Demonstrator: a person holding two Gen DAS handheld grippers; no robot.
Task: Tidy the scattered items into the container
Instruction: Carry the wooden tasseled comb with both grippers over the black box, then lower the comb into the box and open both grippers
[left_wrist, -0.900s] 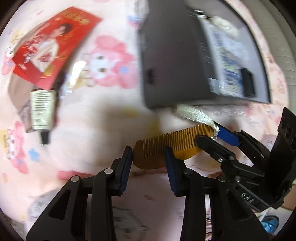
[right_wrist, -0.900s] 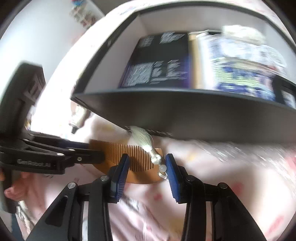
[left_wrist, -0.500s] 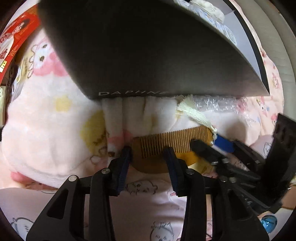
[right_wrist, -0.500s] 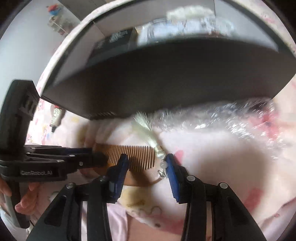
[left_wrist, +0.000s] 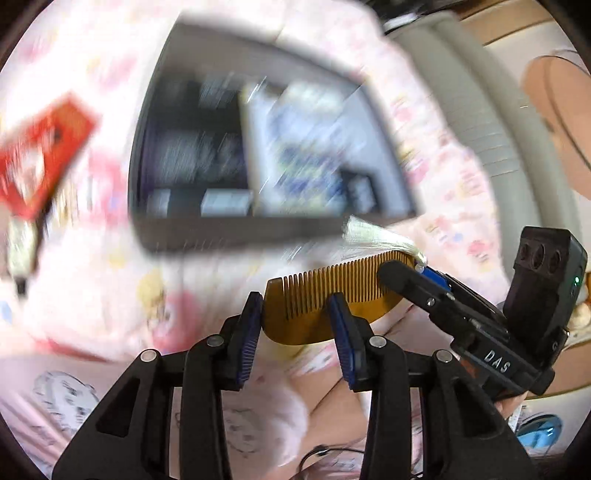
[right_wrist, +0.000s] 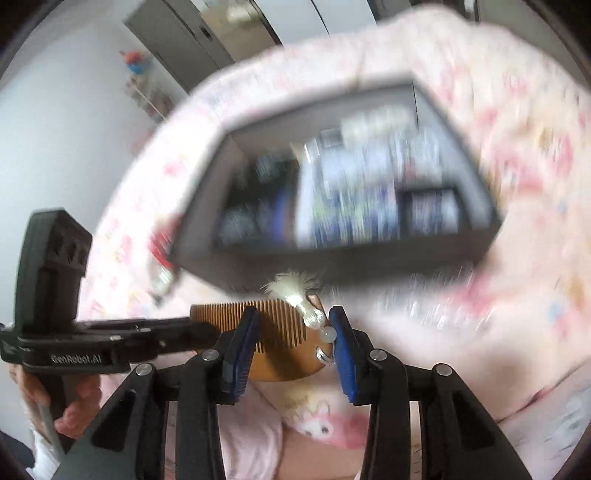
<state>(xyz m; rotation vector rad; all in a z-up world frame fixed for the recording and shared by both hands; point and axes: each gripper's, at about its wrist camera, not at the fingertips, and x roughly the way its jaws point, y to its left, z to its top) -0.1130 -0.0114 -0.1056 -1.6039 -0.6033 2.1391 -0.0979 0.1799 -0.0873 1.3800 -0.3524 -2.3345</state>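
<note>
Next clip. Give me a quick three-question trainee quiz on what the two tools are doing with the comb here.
1. True or false: the comb already lies inside the container.
2. The tassel hangs from the comb end gripped by: A) the left tool; B) the right tool; C) neither tool.
3. In the left wrist view, what colour is the packet lying on the blanket left of the container?

Key: 1 false, as both tools hold it in front of the container's near wall. 2 B. 3 red.
</note>
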